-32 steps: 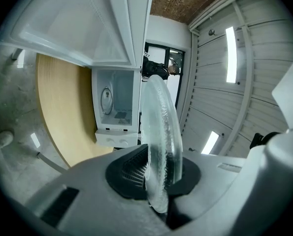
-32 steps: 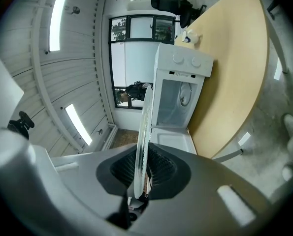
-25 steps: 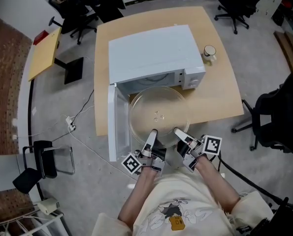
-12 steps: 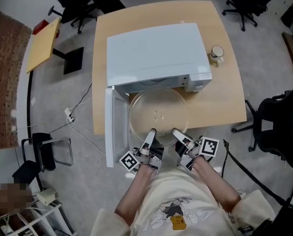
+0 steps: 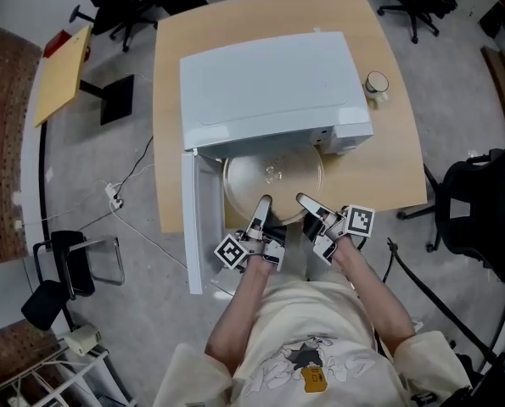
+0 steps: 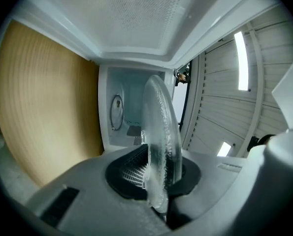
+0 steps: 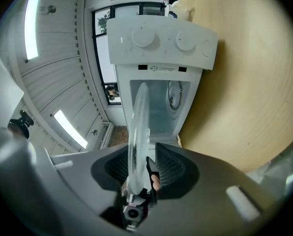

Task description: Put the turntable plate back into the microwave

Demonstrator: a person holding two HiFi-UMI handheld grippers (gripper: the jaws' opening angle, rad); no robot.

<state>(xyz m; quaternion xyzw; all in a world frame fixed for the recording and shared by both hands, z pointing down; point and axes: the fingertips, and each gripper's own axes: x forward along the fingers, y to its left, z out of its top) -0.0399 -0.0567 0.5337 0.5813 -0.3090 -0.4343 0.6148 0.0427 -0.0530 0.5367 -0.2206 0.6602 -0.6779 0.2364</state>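
The left gripper [image 5: 261, 203] is clamped on the near rim of the glass plate [image 5: 273, 176], its pads pressing on both faces. The right gripper [image 5: 305, 202] straddles the same rim just beside it. Its jaws have just been opening: the glass lies against one pad, and a gap shows at the other. The load therefore appears to rest mainly on the left grip, probably ahead of a release.

Both grippers hold the rim from the person's side, leaving the far edge free to lead into the microwave [image 5: 269, 83]. The plate is level (as the cavity floor requires). Its far part is already under the roof of the cavity, and its near rim is at the front edge of the table [image 5: 171, 142].

Clearance:
- The door [image 5: 193, 219] is swung fully open on the left and projects past the table's front edge. It stands just beside the left gripper.
- The control panel [image 7: 161, 43] bounds the opening on the right.
- The cavity ahead shows no obstruction, so the plate can travel straight inward.
- A mug [image 5: 376, 83] stands by the table's right edge, well apart from the working path.
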